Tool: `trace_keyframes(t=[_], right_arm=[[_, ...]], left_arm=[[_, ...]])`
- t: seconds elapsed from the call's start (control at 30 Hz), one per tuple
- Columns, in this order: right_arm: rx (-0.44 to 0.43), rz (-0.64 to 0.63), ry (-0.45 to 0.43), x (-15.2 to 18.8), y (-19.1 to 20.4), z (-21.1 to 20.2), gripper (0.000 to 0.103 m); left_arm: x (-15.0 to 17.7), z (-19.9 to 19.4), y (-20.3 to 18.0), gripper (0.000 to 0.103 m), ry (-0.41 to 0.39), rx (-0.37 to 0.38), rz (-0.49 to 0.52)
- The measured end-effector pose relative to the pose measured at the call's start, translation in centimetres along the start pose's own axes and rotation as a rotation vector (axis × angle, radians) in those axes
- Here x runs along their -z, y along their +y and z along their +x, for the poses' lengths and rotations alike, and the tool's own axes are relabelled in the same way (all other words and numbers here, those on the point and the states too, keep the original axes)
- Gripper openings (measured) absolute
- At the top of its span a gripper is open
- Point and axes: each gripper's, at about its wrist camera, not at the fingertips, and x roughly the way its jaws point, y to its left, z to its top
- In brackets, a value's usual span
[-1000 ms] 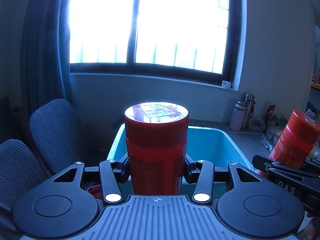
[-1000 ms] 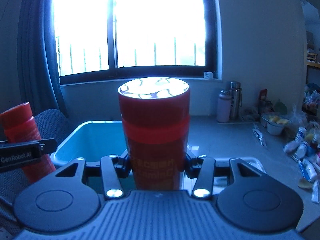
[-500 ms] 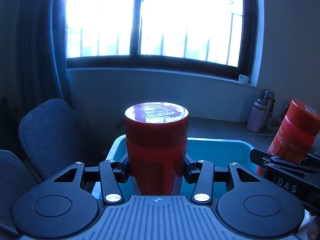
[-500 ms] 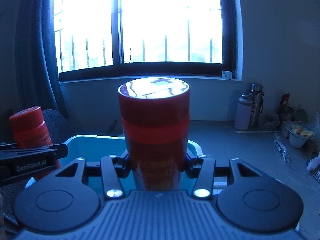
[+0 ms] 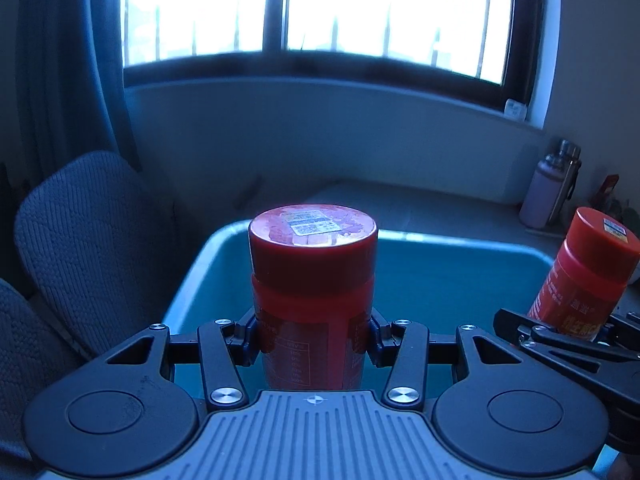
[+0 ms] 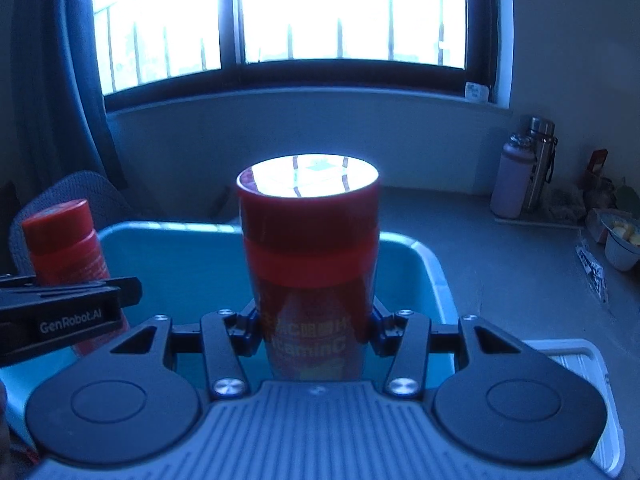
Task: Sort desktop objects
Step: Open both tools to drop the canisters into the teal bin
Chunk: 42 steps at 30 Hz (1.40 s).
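Two red bottles hang over a teal bin in a dim room lit from a barred window.

Left wrist view: a grey worktop point(image 5: 420, 200) runs under the window point(image 5: 320, 12) along a pale wall, with a dark curtain point(image 5: 68, 60) at the left and a textured grey chair point(image 5: 88, 232) beside the bin. The teal bin point(image 5: 460, 276) sits at the worktop's near left edge. Two flasks point(image 5: 550, 192), one pale and one steel, stand toward the worktop's far right, by the wall. The left gripper point(image 5: 314, 338) has its fingers point(image 5: 246, 338) pinching the lower body of a red bottle point(image 5: 312, 280), which stands upright between them, cap up, with the bin's open interior behind it. At the right edge of this view the second red bottle point(image 5: 588, 276) leans left in the other tool.

Right wrist view: the same worktop point(image 6: 500, 248) stretches right, carrying the flasks point(image 6: 524, 172), a small white cup point(image 6: 620, 248) and loose packets near its right edge. A white tray point(image 6: 588, 364) lies just beside the bin's point(image 6: 436, 276) right wall. The right gripper point(image 6: 316, 336) holds its fingers point(image 6: 386, 334) clamped on the labelled waist of the second red bottle point(image 6: 310, 248), upright, its glossy cap mirroring the window point(image 6: 320, 12). The first bottle point(image 6: 66, 240) shows at the left, above the bin's left side.
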Motion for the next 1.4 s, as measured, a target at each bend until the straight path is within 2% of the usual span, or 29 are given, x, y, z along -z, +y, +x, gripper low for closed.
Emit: trace_keyframes(t=[0.13, 0.27, 0.3, 0.33, 0.37, 0.4, 0.43, 0.7, 0.97, 1.2, 1.4], right_arm=[[0.014, 0.008, 0.067, 0.6, 0.1, 1.0, 0.050], [0.027, 0.008, 0.113, 0.5, 0.4, 1.4, 0.051], [0.026, 0.010, 0.114, 0.5, 0.4, 1.3, 0.055], [0.034, 0.004, 0.107, 0.5, 0.6, 1.2, 0.065], [0.047, -0.003, 0.102, 0.5, 0.7, 1.0, 0.071], [0.056, -0.007, 0.099, 0.4, 0.8, 0.9, 0.077], [0.058, -0.008, 0.095, 0.3, 0.9, 0.9, 0.078], [0.070, -0.012, 0.043, 0.4, 1.5, -1.6, 0.078], [0.087, -0.003, -0.015, 1.6, 1.9, -6.2, 0.078], [0.104, 0.012, -0.069, 4.0, 1.9, -11.5, 0.078], [0.106, 0.036, -0.082, 8.0, 1.7, -15.5, 0.079]], left_arm=[[0.4, 1.7, 0.1, 0.049, 0.045, 0.011, -0.013], [0.4, 2.0, -0.1, 0.051, 0.049, 0.011, 0.006], [0.5, 2.0, 0.0, 0.053, 0.051, 0.010, 0.001], [0.5, 1.9, 0.1, 0.055, 0.047, 0.010, -0.004], [0.5, 1.8, 0.1, 0.065, 0.042, 0.010, -0.008], [0.5, 1.7, 0.2, 0.071, 0.037, 0.003, -0.012], [0.6, 1.5, 0.3, 0.073, 0.030, 0.000, -0.016], [0.9, -1.1, 0.6, 0.076, -0.013, 0.007, 0.000], [2.5, -6.2, 0.4, 0.076, -0.063, 0.029, 0.035], [6.2, -12.0, 1.5, 0.076, -0.088, 0.031, 0.046], [11.1, -16.5, 3.3, 0.078, -0.067, 0.018, 0.060]])
